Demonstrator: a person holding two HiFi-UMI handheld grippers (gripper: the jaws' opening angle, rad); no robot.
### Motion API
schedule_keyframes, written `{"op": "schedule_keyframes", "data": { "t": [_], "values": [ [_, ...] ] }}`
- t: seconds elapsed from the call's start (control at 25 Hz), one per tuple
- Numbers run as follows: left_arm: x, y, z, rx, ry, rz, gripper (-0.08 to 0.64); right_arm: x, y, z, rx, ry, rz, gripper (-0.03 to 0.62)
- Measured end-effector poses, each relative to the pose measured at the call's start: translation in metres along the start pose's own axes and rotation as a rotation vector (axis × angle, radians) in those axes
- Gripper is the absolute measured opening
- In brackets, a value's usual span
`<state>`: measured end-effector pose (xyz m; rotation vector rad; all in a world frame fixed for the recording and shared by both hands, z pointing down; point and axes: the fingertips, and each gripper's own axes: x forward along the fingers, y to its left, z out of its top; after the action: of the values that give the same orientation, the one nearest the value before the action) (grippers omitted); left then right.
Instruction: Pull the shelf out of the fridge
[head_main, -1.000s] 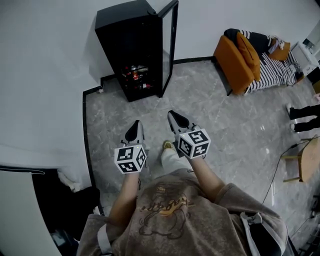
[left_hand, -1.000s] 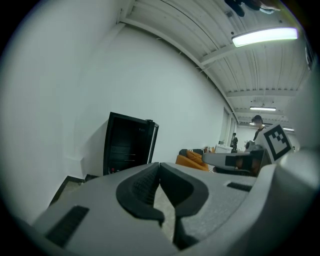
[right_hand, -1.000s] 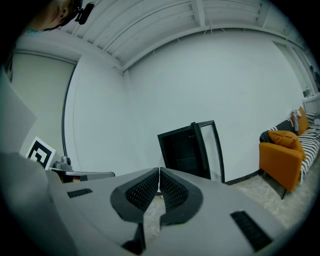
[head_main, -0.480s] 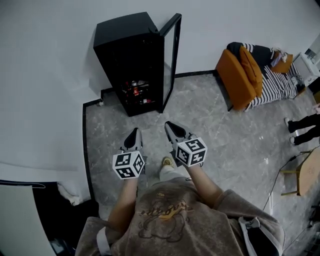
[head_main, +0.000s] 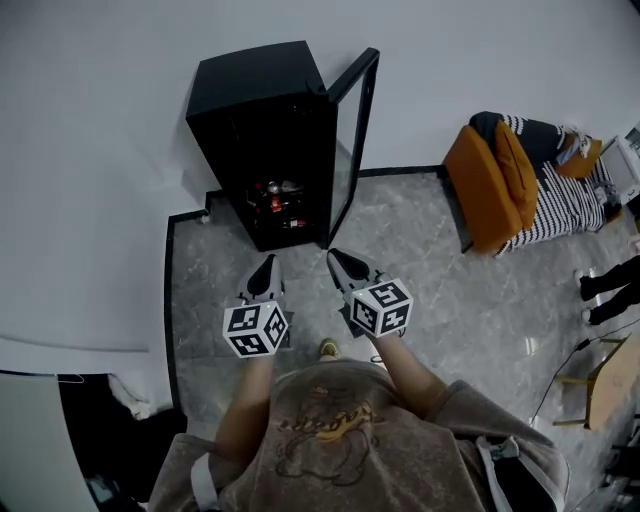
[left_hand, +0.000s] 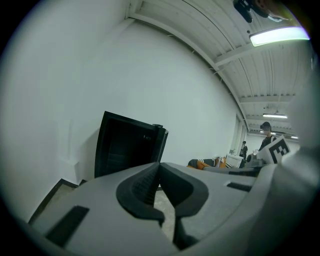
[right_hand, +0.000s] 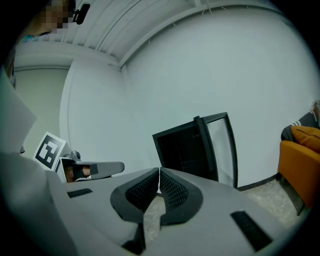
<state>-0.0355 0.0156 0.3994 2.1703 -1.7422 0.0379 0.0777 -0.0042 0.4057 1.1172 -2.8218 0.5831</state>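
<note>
Jaws of left gripper (head_main: 267, 263) and right gripper (head_main: 335, 255) closed together, empty; we have neared the open fridge (head_main: 262, 110) ahead, shelf not yet reached.

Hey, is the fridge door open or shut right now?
Open. The glass door stands swung out from the black fridge, and the head view shows items inside it.

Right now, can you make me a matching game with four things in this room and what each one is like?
Things:
1. fridge door
2. sofa
3. left gripper
4. floor

What it is like:
A. orange
B. grey
C. jaws shut, nothing held
D. swung open

Pairs: 1-D, 2-A, 3-C, 4-B.
</note>
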Motion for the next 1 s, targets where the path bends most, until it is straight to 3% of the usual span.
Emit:
{"op": "schedule_keyframes", "data": {
  "t": [0.36,0.68,1.0],
  "values": [
    [0.021,0.018,0.003,-0.013,-0.001,0.051,0.006,0.038,-0.016,0.006,0.02,0.018,0.063,0.023],
    [0.043,0.036,0.027,-0.032,-0.052,0.04,0.006,0.073,-0.014,0.019,-0.01,0.023,0.1,0.023],
    [0.084,0.059,0.036,-0.063,-0.057,0.006,0.006,0.116,-0.031,0.038,-0.036,-0.012,0.074,0.023]
  ]
}}
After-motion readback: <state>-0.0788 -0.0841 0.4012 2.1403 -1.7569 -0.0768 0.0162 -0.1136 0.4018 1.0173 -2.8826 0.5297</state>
